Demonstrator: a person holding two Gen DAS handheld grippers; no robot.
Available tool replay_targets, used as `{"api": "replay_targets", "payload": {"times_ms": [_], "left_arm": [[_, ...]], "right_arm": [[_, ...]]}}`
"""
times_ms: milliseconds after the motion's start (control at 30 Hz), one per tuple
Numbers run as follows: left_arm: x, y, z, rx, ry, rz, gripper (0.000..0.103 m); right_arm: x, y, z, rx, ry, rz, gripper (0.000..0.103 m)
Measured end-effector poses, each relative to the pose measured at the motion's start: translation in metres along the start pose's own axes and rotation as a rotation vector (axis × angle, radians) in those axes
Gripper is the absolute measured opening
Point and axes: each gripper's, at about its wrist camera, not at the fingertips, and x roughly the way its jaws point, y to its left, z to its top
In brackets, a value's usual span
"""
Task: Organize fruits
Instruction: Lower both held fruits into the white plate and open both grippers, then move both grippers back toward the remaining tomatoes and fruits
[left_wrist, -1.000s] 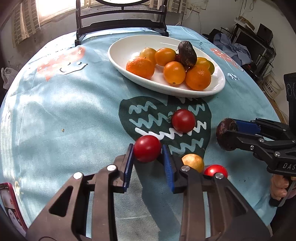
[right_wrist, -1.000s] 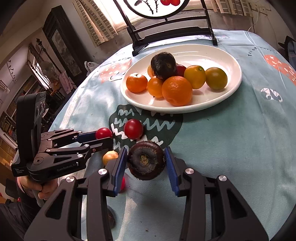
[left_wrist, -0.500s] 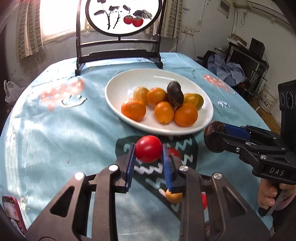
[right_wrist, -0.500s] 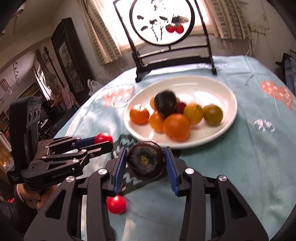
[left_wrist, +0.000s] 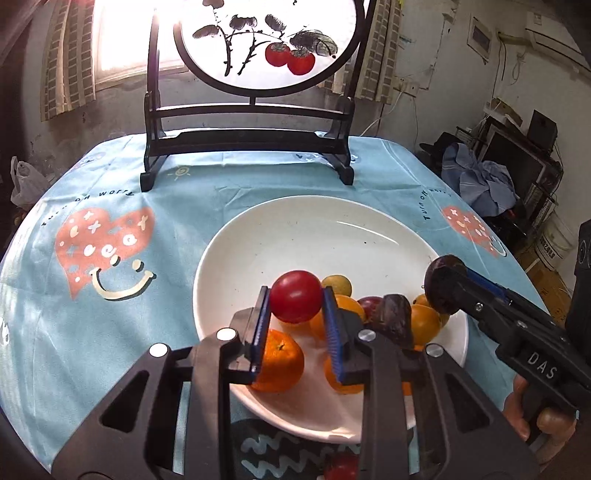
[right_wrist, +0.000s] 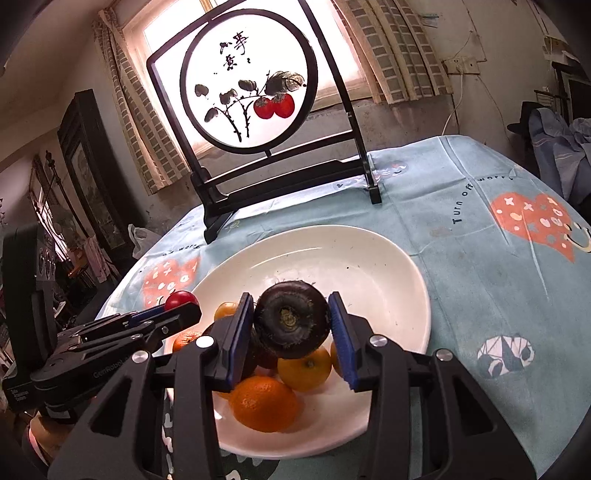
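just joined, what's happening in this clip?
A person is sorting fruit onto a white plate using two handheld grippers. The left gripper is shut on a red tomato and the right gripper is shut on a dark round fruit. Both are held above the plate, over the pile of oranges already on it, neither released yet. At least one more red fruit sits on the blue tablecloth near the plate's front edge.
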Motion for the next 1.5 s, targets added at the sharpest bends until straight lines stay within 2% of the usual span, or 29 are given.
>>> {"api": "replay_targets", "payload": {"times_ms": [200,467,533,567,633,767,833,933,1067,1200,1300,1400,1500], "left_arm": [[0.008,-0.001,0.004,0.008,0.003,0.008,0.028],[0.012,-0.001,0.001,0.01,0.012,0.026,0.029],[0.012,0.0,0.002,0.003,0.011,0.05,0.049],[0.008,0.0,0.001,0.002,-0.013,0.065,0.066],[-0.004,-0.002,0.002,0.018,-0.062,0.089,0.069],[-0.03,-0.002,0.002,0.021,-0.123,0.113,0.091],[-0.04,0.0,-0.003,0.01,-0.139,0.136,0.096],[-0.051,0.004,-0.014,0.012,-0.117,0.15,0.098],[-0.068,0.015,-0.038,0.027,-0.115,0.203,0.099],[-0.083,0.023,-0.057,0.053,-0.125,0.299,0.1],[-0.089,0.032,-0.062,0.053,-0.118,0.359,0.1],[-0.092,0.043,-0.061,0.016,-0.108,0.372,0.1],[-0.092,0.05,-0.059,-0.026,-0.085,0.352,0.1]], "right_arm": [[0.009,0.0,0.0,-0.01,0.02,-0.008,0.042],[0.007,0.007,-0.003,-0.042,0.002,-0.028,0.042],[0.009,0.008,-0.003,-0.043,0.01,-0.018,0.043],[0.01,0.007,-0.004,-0.04,0.015,-0.017,0.046],[0.007,0.008,-0.004,-0.032,0.008,-0.025,0.055],[-0.008,0.013,-0.003,-0.055,-0.028,-0.031,0.056],[-0.016,0.014,-0.005,-0.05,-0.036,-0.032,0.056],[-0.026,0.018,-0.01,-0.04,-0.009,0.002,0.057],[-0.045,0.038,-0.025,-0.102,0.058,0.11,0.057],[-0.053,0.07,-0.055,-0.238,0.215,0.243,0.058],[-0.053,0.085,-0.082,-0.286,0.308,0.262,0.058],[-0.047,0.093,-0.101,-0.304,0.412,0.265,0.058],[-0.047,0.097,-0.107,-0.328,0.435,0.25,0.058]]}}
